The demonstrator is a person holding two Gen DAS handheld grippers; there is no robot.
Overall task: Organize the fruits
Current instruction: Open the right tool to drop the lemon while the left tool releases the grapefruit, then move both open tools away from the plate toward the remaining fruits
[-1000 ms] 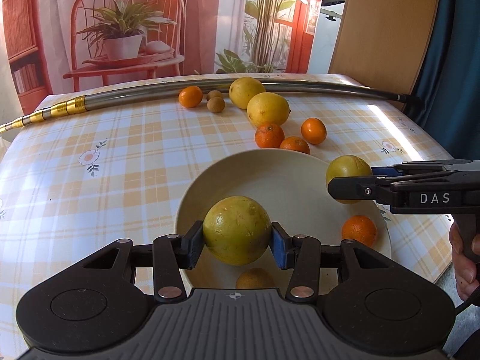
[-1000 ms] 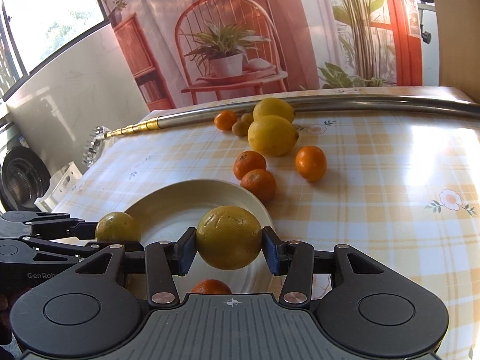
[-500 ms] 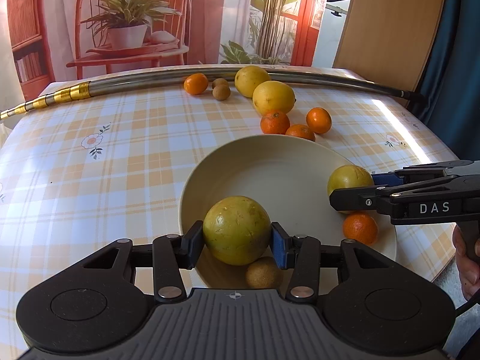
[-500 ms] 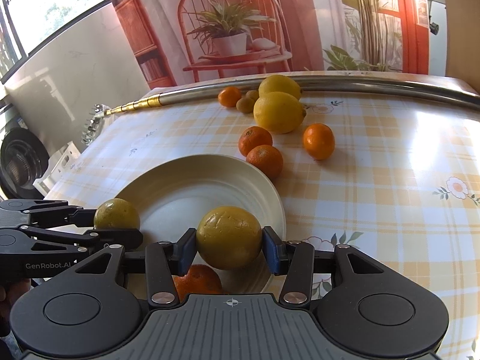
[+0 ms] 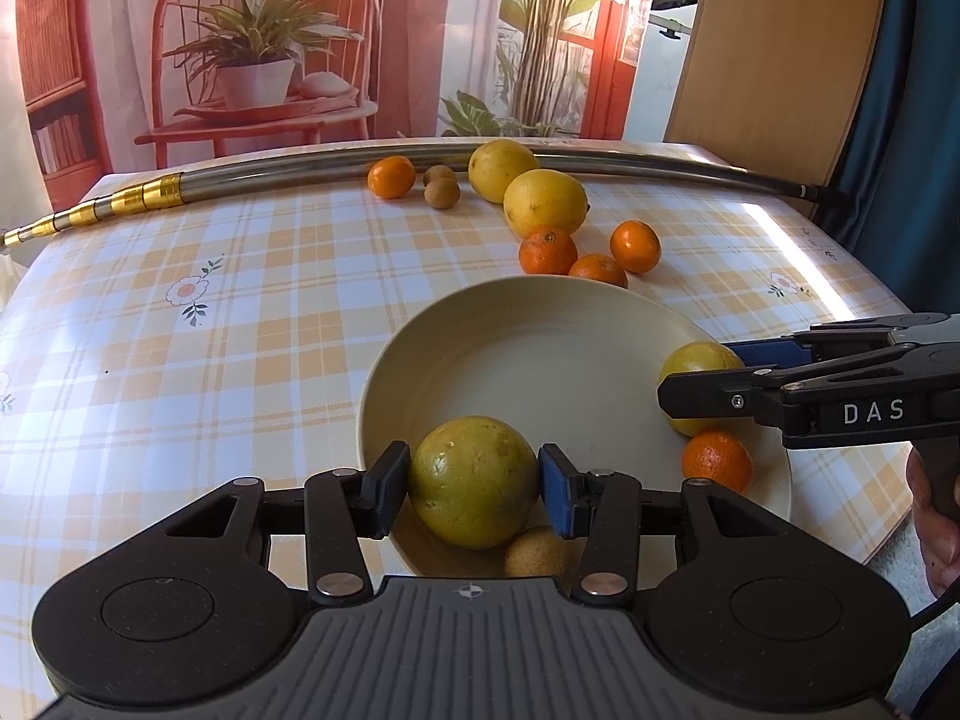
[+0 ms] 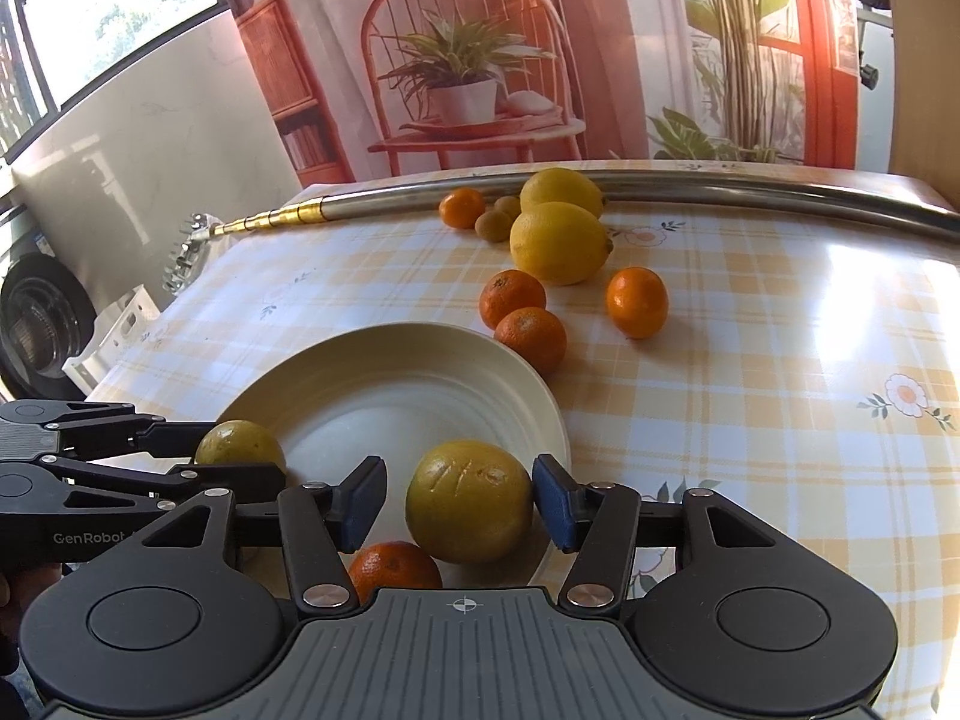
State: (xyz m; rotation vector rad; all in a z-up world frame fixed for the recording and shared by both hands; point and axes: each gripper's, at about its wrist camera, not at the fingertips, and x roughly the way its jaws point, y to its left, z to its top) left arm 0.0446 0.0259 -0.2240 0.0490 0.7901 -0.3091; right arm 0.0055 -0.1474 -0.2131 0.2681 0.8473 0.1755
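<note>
Over the plate (image 5: 384,396), left fingers (image 5: 389,489) pinch a greenish fruit (image 5: 473,483); right fingers (image 6: 555,510) stand spread around a yellow fruit (image 6: 469,501).

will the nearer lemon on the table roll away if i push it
Probably rolls, but unevenly: the lemon is oval with a nubbed end, so it may wobble and curve. The glossy tablecloth looks slick, offering little braking. It looks much bigger than the nearby mandarin, so likely heavier.
</note>
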